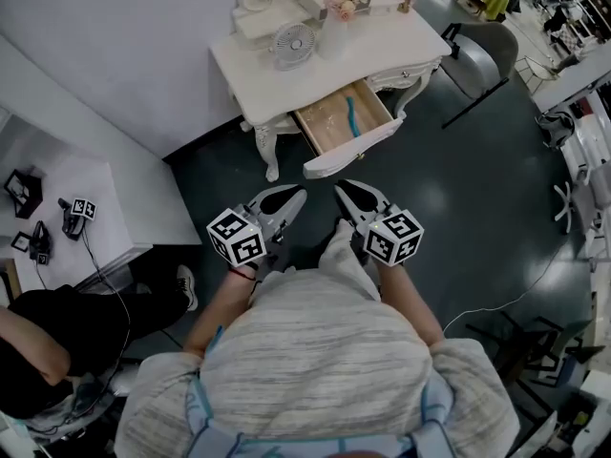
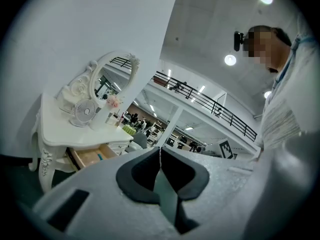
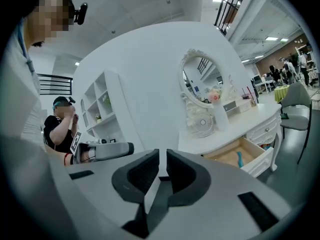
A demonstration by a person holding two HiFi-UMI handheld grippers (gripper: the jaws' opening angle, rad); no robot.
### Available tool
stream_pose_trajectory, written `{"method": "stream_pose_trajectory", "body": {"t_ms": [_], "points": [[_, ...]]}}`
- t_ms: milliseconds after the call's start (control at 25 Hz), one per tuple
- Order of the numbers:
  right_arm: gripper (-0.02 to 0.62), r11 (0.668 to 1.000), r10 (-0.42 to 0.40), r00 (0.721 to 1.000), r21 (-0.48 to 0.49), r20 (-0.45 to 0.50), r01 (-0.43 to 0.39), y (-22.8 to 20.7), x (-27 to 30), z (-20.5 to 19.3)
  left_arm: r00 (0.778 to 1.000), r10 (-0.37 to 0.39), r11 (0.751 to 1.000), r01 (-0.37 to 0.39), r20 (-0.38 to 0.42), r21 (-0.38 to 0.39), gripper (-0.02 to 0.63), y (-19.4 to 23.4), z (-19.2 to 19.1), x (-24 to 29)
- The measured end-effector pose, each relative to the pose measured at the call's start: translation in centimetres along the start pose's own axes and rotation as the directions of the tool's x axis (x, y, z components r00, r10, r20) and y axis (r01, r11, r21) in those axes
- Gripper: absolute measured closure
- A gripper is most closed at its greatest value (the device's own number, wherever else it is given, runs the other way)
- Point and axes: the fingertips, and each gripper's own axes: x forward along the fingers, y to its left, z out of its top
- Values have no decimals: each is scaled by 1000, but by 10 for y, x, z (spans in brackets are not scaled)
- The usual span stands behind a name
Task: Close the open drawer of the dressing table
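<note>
The white dressing table [image 1: 382,51] stands against the wall ahead of me. Its drawer [image 1: 336,124] is pulled out toward me, with a blue object [image 1: 354,117] lying inside. The drawer front [image 1: 351,149] faces both grippers. My left gripper [image 1: 294,195] and right gripper [image 1: 346,189] are side by side a short way in front of it, touching nothing. Both are shut and empty. In the left gripper view the drawer [image 2: 92,155] is low on the left beyond the jaws. From the right gripper view the drawer [image 3: 240,154] lies to the right.
A small fan [image 1: 294,43], a vase of flowers [image 1: 339,8] and an oval mirror [image 2: 112,79] are on the table top. A grey chair [image 1: 482,55] stands to the table's right. A seated person [image 1: 57,322] and a white desk [image 1: 67,179] are on my left.
</note>
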Motion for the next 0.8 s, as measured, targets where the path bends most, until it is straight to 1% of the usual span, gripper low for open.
{"method": "stream_pose_trajectory", "body": {"t_ms": [320,520,800], "points": [[583,999,32,998,-33,-56,-34,-63,19,18,1000,24,1000,-24,-10,-6,586,28,10,65],[583,998,46,994,-41,-95,-50,-101,24,27,999,46,999,-46,-25,-17,586,44,9,104],[583,993,98,988,-51,-122,-105,-135,30,45,996,83,996,-83,-15,-15,586,56,16,148]]}}
